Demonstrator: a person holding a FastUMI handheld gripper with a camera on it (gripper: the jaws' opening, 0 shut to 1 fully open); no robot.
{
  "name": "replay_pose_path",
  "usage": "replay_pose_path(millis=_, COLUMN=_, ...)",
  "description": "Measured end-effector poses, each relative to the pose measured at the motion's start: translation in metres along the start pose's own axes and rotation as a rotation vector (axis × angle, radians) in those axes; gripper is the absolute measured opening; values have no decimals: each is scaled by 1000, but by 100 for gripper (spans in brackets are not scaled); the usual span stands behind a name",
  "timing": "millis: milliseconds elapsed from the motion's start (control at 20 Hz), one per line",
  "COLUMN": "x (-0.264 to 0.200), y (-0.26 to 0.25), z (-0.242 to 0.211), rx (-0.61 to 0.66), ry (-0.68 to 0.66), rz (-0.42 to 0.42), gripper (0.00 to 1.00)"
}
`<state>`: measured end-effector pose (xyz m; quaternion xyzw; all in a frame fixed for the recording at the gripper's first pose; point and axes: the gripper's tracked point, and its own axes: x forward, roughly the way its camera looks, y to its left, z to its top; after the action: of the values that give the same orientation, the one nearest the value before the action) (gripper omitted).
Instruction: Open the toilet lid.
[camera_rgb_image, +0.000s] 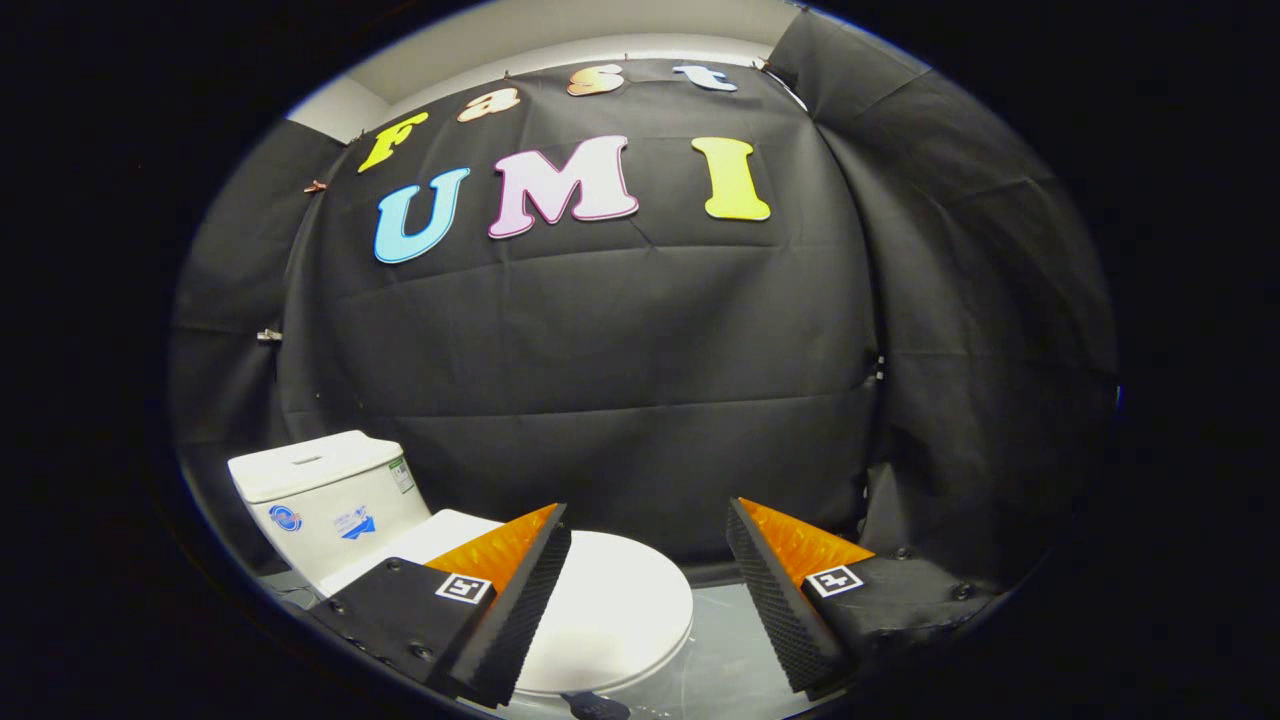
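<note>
Gripper (648, 520) hovering above a toilet, its two wedge-shaped fingers (520, 600) standing wide apart and gripping nothing; the inner faces are showing a fine ribbed texture, and each finger base is carrying a small square marker (465, 587). Toilet lid (610, 610), smooth glossy oval, is lying closed and flat over the bowl, sitting below and between the fingers, with the left finger overlapping its near edge. Boxy ceramic tank (320, 490) with rounded corners is standing behind the lid, beyond the left finger. Creased black cloth wall (600, 350) is hanging behind; pale glossy floor (730, 650) is showing beside the bowl.
</note>
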<state>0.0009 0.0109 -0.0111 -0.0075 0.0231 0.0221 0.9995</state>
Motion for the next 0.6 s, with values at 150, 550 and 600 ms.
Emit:
replay_pose_path(millis=150, x=-1, y=1, z=-1, rx=-2, ry=4, rz=4, gripper=98)
replay_pose_path(millis=550, x=0, y=3, z=-5, rx=-4, ry=16, rz=12, gripper=98)
replay_pose_path(millis=600, x=0, y=4, z=-6, rx=-2, ry=19, rz=14, gripper=98)
